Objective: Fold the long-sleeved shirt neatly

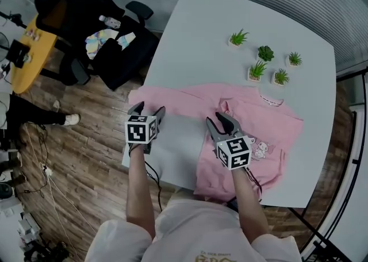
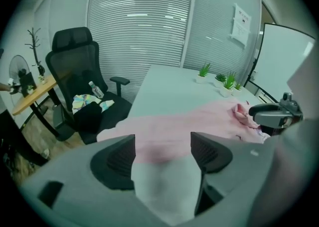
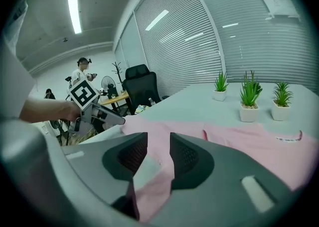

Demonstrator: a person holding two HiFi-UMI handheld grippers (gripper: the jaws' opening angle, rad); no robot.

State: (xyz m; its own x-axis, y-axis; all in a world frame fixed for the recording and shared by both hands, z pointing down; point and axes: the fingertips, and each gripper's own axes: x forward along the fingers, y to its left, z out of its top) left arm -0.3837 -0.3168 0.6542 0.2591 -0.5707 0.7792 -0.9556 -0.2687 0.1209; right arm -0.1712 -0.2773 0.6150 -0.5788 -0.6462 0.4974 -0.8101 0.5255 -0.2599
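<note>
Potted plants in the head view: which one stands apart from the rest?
The leftmost potted plant, alone in its white pot; the other four plants cluster to its right.

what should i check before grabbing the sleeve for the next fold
1. Left gripper open: ok, fingers apart, nothing between them.
2. Right gripper open: ok, over the shirt, not clamping it.
3. Sleeve laid out straight: ok, stretched along the far side, just ahead of the left gripper.
4. Shirt flat: not ok, bunched by the right gripper.
5. Plants clear of the shirt: ok, standing apart behind the collar.
</note>
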